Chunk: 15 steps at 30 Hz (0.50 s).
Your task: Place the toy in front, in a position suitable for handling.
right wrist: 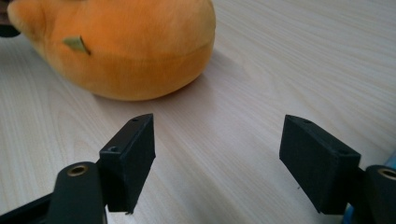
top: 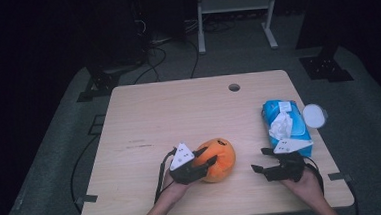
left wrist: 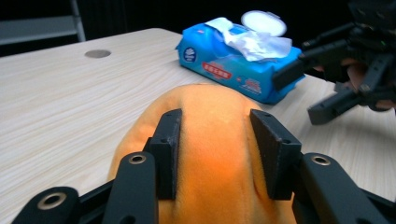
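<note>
An orange plush toy (top: 221, 158) lies on the wooden table (top: 178, 108) near its front edge. My left gripper (top: 207, 155) is shut on the toy's left end. In the left gripper view both pads press into the orange fabric (left wrist: 205, 98), one on each side. My right gripper (top: 258, 159) stands open a short way to the right of the toy, with nothing between its fingers. In the right gripper view the jaws (right wrist: 219, 140) are wide apart over bare wood, and the toy (right wrist: 126, 42) lies ahead at the upper left.
A blue pack of wet wipes (top: 285, 124) lies at the right edge of the table, its round white lid (top: 314, 115) flipped open and a wipe sticking out. A cable hole (top: 234, 87) sits near the far edge. Cables trail from both grippers.
</note>
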Motion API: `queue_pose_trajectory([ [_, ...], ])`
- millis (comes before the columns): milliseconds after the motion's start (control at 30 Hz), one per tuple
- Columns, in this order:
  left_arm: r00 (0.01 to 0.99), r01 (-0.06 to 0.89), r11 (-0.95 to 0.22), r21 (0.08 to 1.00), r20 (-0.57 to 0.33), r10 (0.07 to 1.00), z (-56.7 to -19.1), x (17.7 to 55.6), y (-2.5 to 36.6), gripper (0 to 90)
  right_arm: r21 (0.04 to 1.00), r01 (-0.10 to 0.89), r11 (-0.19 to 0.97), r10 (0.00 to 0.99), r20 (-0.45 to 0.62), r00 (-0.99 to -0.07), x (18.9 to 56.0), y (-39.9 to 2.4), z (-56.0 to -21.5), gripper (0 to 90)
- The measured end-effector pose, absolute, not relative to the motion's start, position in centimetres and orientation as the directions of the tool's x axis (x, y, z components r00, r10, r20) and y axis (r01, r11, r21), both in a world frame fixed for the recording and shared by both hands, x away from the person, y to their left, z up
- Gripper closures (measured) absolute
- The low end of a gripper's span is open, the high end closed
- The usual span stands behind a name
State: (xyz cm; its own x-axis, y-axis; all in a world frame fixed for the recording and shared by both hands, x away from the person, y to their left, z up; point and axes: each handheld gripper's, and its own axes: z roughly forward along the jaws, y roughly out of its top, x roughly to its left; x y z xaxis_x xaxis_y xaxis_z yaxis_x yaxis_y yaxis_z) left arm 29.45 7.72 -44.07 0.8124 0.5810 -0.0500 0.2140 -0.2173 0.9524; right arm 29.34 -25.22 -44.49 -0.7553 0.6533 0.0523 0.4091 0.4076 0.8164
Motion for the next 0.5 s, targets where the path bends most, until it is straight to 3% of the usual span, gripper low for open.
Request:
queue_pose_trajectory([
  [300,0.832,0.186,-0.271,0.945,-0.005,0.555,-44.8,29.3,8.2,39.5,0.869,0.328,0.371,0.7,-0.03,-0.713,29.0,-25.1,-42.8,25.7],
  [500,0.837,0.193,-0.28,0.94,-0.009,0.547,-44.8,29.4,8.5,38.0,0.892,0.301,0.339,0.751,-0.064,-0.657,29.3,-26.2,-41.9,25.7],
])
